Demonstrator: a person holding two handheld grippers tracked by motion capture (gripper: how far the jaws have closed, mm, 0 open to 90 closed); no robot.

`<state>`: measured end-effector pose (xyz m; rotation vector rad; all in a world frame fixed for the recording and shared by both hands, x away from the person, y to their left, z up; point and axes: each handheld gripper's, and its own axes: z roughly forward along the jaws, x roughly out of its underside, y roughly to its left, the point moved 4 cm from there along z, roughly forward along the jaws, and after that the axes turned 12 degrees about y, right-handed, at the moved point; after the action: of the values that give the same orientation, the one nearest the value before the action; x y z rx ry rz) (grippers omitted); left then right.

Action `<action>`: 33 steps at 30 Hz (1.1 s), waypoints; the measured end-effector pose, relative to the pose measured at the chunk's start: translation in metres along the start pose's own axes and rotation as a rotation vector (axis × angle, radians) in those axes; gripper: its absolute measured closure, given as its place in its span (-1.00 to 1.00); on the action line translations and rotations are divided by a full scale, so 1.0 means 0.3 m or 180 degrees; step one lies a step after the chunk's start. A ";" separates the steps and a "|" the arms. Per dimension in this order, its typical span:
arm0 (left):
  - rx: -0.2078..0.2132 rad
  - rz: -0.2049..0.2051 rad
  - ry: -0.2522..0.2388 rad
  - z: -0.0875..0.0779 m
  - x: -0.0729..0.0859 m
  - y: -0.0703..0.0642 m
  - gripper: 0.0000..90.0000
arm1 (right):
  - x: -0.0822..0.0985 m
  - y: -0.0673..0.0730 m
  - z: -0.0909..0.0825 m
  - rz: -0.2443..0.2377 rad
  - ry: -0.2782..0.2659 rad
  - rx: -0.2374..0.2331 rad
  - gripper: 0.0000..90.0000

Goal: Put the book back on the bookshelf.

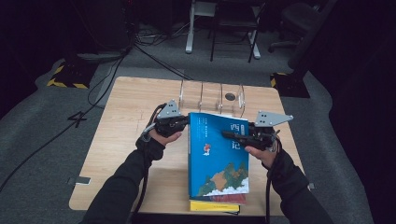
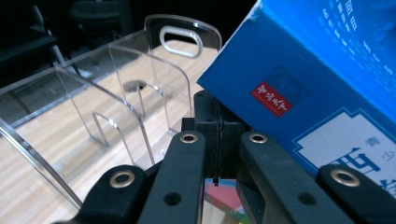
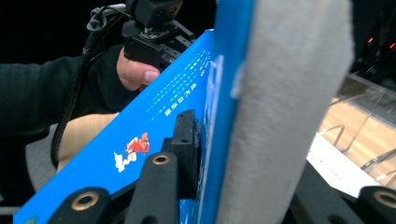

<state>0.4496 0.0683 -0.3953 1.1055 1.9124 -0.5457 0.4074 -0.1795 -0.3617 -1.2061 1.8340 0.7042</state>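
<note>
I hold a blue book [image 1: 217, 154] above the wooden table [image 1: 130, 107], its cover facing up, with one gripper on each long side. My left gripper [image 1: 184, 123] is shut on the book's left edge. In the left gripper view the jaws [image 2: 219, 126] stand close together, and the blue book's cover [image 2: 327, 70] rises to their right. My right gripper [image 1: 229, 135] is shut on the right side. In the right gripper view [image 3: 243, 154] one pad [image 3: 187, 140] presses on the blue cover [image 3: 140, 126] and the grey page block sits between the jaws. The left gripper [image 3: 149, 28] shows at the book's far edge.
A clear acrylic book rack [image 1: 212, 95] with several dividers stands at the table's far edge, just behind the book [image 2: 116, 79]. A yellow book [image 1: 212, 206] lies flat near the front edge, under the lifted book. Chairs and cables are on the floor beyond.
</note>
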 end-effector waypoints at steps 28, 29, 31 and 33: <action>-0.0193 0.0239 -0.0259 -0.172 -0.116 -0.127 0.60 | -0.027 0.162 -0.146 -0.0830 -0.0578 0.0555 0.65; -0.0193 0.0239 -0.0259 -0.172 -0.116 -0.127 0.55 | -0.027 0.162 -0.146 -0.0830 -0.0578 0.0555 0.65; -0.0194 0.0227 -0.0252 -0.187 -0.098 -0.146 0.49 | -0.020 0.175 -0.156 -0.0845 -0.0604 0.0557 0.65; -0.0245 0.0262 -0.0243 -0.207 -0.077 -0.167 0.45 | -0.015 0.184 -0.164 -0.0857 -0.0613 0.0565 0.65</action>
<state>0.3847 0.0746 -0.3437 1.0932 1.7991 -0.4584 0.3415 -0.1952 -0.3316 -1.1949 1.5066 0.4774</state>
